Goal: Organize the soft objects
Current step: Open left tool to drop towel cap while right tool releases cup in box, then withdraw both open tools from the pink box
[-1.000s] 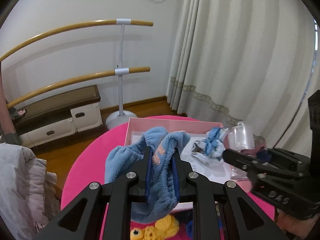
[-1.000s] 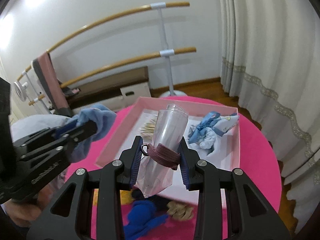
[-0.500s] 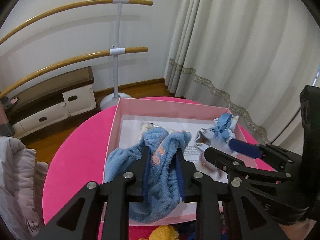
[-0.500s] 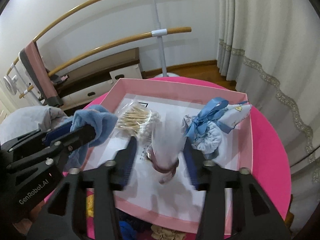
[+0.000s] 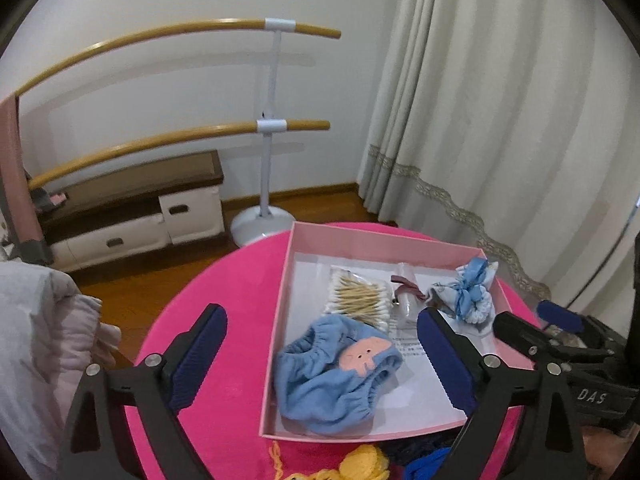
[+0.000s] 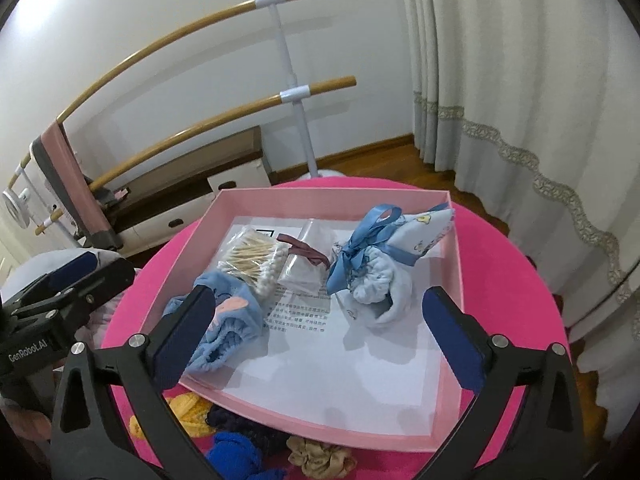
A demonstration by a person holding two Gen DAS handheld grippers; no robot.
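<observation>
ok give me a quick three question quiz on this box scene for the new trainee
1. True or false: the blue towelling cap lies inside the pink box.
2. Which item touches the cotton swabs? A) clear packet B) beige scrunchie C) yellow knit piece
3. Fill in: the left gripper and right gripper both hold ____.

Key: 1 true; 2 A; 3 nothing, the jaws of both are opening with nothing pressed between the pads.

Both wrist views over pink box [image 5: 384,242]
</observation>
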